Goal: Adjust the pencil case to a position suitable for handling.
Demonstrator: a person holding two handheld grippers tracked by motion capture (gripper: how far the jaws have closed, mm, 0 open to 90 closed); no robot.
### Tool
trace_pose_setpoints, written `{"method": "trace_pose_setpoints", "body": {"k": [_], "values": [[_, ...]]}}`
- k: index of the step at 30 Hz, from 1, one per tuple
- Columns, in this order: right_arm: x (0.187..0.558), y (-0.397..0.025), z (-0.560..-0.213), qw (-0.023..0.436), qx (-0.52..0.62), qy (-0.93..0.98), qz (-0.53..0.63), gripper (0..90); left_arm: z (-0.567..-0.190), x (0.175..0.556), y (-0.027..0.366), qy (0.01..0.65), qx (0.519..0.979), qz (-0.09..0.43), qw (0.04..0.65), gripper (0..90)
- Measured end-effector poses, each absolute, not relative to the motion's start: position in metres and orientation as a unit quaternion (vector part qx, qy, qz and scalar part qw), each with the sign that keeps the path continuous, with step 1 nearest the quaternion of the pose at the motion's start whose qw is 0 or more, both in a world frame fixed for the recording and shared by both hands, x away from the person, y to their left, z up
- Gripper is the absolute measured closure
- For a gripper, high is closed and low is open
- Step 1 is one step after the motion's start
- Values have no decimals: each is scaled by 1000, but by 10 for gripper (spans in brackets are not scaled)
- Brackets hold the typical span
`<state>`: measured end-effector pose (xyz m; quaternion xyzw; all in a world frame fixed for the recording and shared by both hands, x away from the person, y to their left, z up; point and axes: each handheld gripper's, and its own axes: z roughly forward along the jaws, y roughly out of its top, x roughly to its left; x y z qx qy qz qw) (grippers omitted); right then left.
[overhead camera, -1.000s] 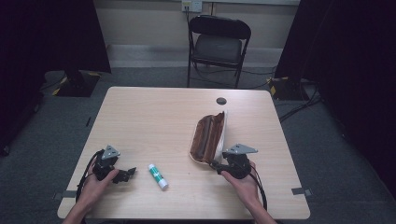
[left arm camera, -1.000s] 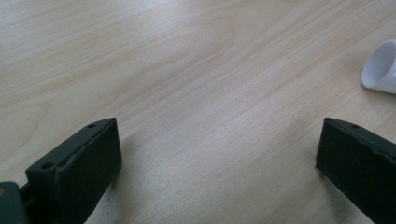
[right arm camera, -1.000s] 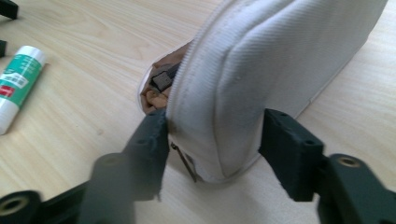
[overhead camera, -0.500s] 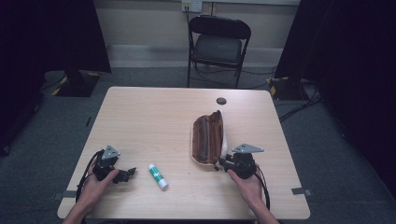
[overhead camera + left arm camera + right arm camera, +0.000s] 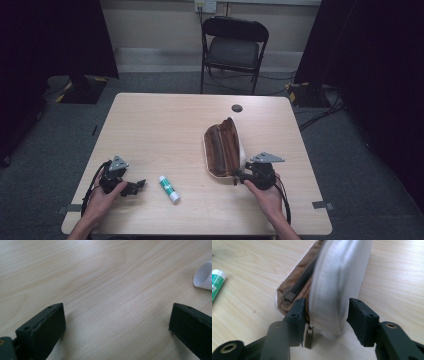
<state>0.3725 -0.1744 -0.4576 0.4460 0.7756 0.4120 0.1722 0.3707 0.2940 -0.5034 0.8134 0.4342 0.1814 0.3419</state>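
Pencil case (image 5: 337, 290): white cloth, brown lining (metal zip pull); table (image 5: 165, 130) matt wood.

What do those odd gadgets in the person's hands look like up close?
Each hand-held gripper, left and right, is black, topped by a grey three-cornered plate, with a black cable trailing back. The jaws are blocky black pads with small round holes, on arms with brass-coloured pivots. The forearms are bare, no sleeves.

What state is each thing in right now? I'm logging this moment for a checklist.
pencil case: on the table, unzipped, brown lining showing, near end between the right gripper's jaws.
glue stick: lying flat, capped, untouched.
left gripper: open, nothing between the jaws, low over bare table.
right gripper: open, jaws either side of the case's white side, not clamped.
folding chair: unfolded, unoccupied.
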Motion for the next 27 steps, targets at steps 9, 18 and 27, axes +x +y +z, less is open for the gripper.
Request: {"method": "trace_pose_setpoints", "body": {"k": [9,18,27], "values": [[379,-173,-455,197,464,756,417,579,-503,371,294,434,813,181,342,3],[378,-175,-453,194,450,764,421,692,-503,371,294,434,814,181,342,3],[368,-176,-446,155,399,782,454,769,-503,371,294,433,814,183,341,3]]}}
